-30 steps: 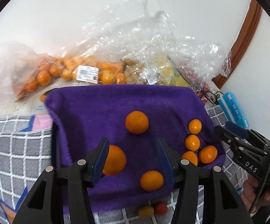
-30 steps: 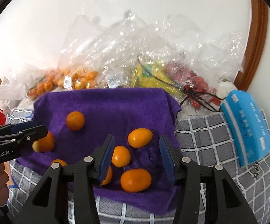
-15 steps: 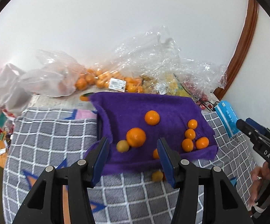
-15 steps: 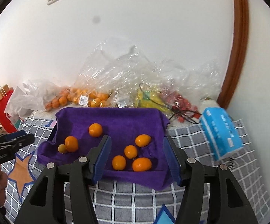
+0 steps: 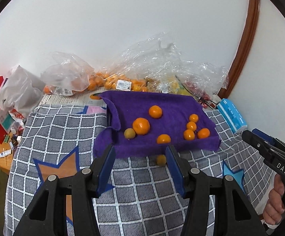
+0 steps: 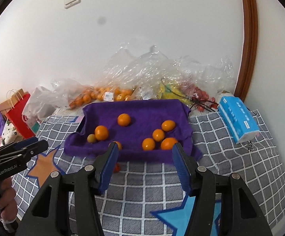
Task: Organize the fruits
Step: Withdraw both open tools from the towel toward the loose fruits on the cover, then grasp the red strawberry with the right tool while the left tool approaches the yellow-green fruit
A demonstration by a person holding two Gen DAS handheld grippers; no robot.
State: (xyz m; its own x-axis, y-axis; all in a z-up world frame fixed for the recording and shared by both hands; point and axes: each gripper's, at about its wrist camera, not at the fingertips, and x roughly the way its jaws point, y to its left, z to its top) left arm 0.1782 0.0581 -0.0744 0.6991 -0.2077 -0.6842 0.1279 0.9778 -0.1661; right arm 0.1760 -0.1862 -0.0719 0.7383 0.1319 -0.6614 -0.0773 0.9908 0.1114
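Both hand-held grippers have pulled back from the purple towel [image 5: 162,118]; the left hand-held gripper [image 5: 140,169] and right hand-held gripper [image 6: 145,164] are partly open and empty. I'd guess sorting has paused: oranges [image 5: 141,125] remain on the towel. The left view shows a yellowish fruit [image 5: 160,159] on the checked cloth [image 5: 63,129]; the right view shows a red one [image 6: 116,167].

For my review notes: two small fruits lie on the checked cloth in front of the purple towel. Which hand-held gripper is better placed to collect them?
Probably the left hand-held gripper. Its open, empty jaws have the yellowish fruit just beside the right finger. In the right wrist view the red fruit sits partly hidden by the right hand-held gripper's left finger.
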